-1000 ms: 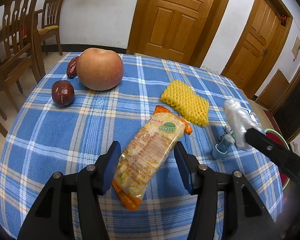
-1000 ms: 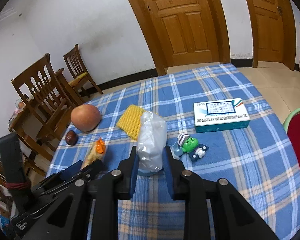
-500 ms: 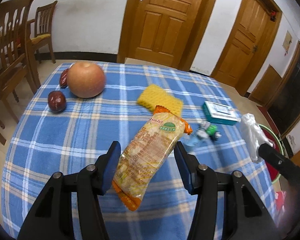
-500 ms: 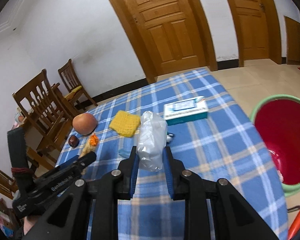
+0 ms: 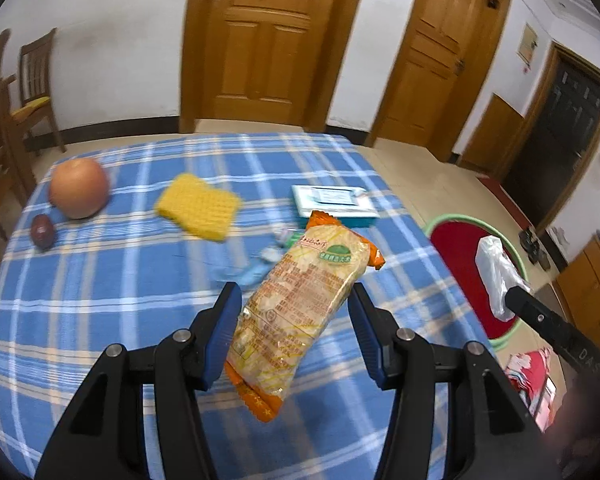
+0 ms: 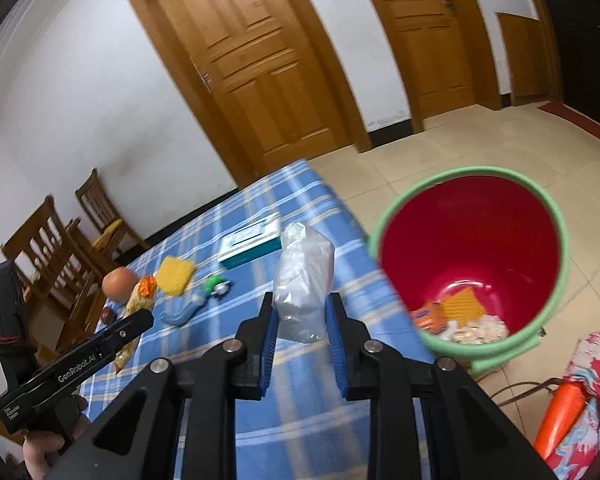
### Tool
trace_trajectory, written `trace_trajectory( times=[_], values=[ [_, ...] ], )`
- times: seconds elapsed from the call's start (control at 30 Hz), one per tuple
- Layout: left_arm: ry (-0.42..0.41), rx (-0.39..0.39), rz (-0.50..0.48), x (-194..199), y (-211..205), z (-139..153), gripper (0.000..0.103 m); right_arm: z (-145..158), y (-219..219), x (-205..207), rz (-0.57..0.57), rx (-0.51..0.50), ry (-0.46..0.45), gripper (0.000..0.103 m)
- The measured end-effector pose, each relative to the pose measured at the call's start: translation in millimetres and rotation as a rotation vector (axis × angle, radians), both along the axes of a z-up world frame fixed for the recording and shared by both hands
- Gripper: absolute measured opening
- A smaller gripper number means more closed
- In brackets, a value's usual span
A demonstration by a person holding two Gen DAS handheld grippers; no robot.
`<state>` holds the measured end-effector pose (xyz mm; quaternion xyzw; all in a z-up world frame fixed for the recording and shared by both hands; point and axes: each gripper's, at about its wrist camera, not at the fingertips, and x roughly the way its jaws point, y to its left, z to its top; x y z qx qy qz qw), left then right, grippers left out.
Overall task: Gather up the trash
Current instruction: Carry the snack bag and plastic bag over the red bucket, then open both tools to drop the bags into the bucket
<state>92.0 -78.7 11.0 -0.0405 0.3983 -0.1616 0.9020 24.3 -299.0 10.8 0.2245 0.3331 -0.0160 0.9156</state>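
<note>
Trash is in both your claws: your left gripper (image 5: 296,332) clamps the snack wrapper (image 5: 300,304) above the table (image 5: 100,288), your right gripper (image 6: 300,316) pinches the clear plastic bag (image 6: 304,280) narrowly, near the table edge. Neither is dropped yet. Beyond, the red bucket (image 6: 472,240) on the floor already holds scraps. Farther back, the yellow foam net (image 5: 198,206) is likely left to collect.

Small toy (image 5: 288,236) behind my snack packet (image 5: 304,304): motion-smeared, mostly covered, can't identify it. Box (image 5: 332,200) near the tablecloth's (image 5: 100,280) far right edge: label unreadable. Bucket (image 6: 556,240) contents blurred. Chairs (image 5: 4,120) cut by frame's left side.
</note>
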Motion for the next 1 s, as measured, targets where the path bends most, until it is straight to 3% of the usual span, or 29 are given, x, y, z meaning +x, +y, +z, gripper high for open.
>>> trace_trajectory(
  times=[0.53,1.0],
  values=[
    [0.056,0.029,-0.187,8,-108,-2,0.055,-37,-90,-25,-0.16,0.1,0.035,0.026],
    [0.075,0.092,-0.316,23,-193,-21,0.055,-72,-126,-18,-0.219,0.165,0.086,0.027]
  ],
)
